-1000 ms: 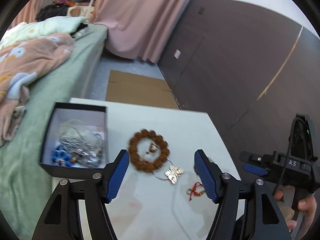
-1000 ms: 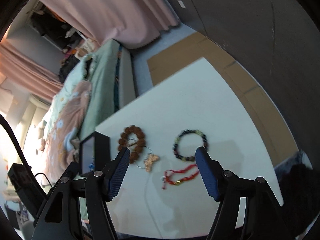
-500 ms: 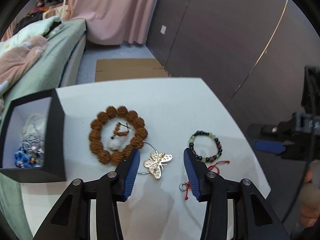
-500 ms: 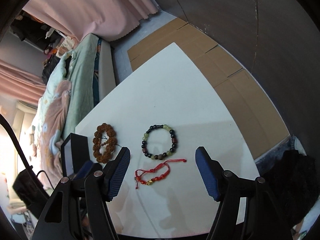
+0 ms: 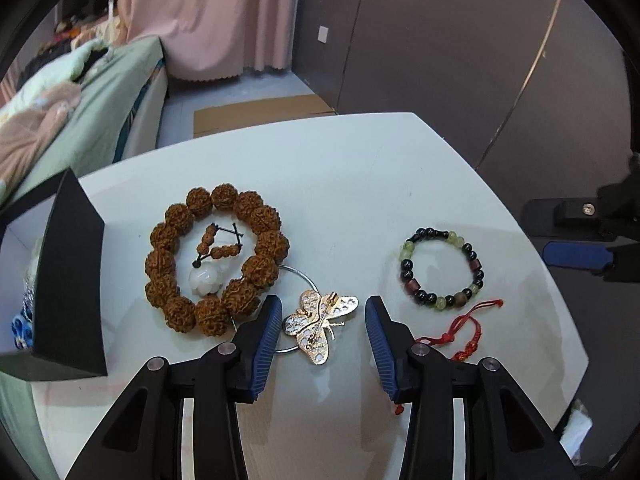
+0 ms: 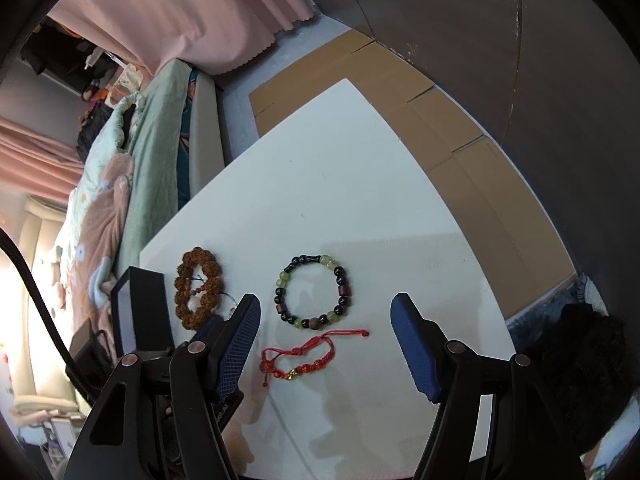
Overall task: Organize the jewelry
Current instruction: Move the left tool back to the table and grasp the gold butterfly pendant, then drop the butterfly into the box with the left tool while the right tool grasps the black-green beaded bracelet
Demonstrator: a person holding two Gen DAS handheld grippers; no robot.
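Observation:
On the white table (image 5: 328, 168) lie a brown bead bracelet (image 5: 216, 258), a gold butterfly brooch (image 5: 318, 320) on a thin wire ring, a black and green bead bracelet (image 5: 442, 272) and a red cord bracelet (image 5: 466, 330). My left gripper (image 5: 320, 328) is open, its fingers on either side of the brooch, apart from it. My right gripper (image 6: 324, 344) is open wide above the red cord bracelet (image 6: 308, 360), with the black and green bracelet (image 6: 314, 294) just beyond. The brown bracelet (image 6: 196, 294) lies to its left.
A black box (image 5: 60, 280) with a white inside holds silver and blue jewelry at the table's left edge; it also shows in the right wrist view (image 6: 140, 312). A bed with green and pink bedding (image 5: 80, 112) stands left. Flat cardboard (image 6: 440, 128) lies on the floor by the dark wall.
My left gripper has swung right from the box and down over the brooch, its jaws narrower than a second ago. My right gripper has moved closer to the two bracelets on the right.

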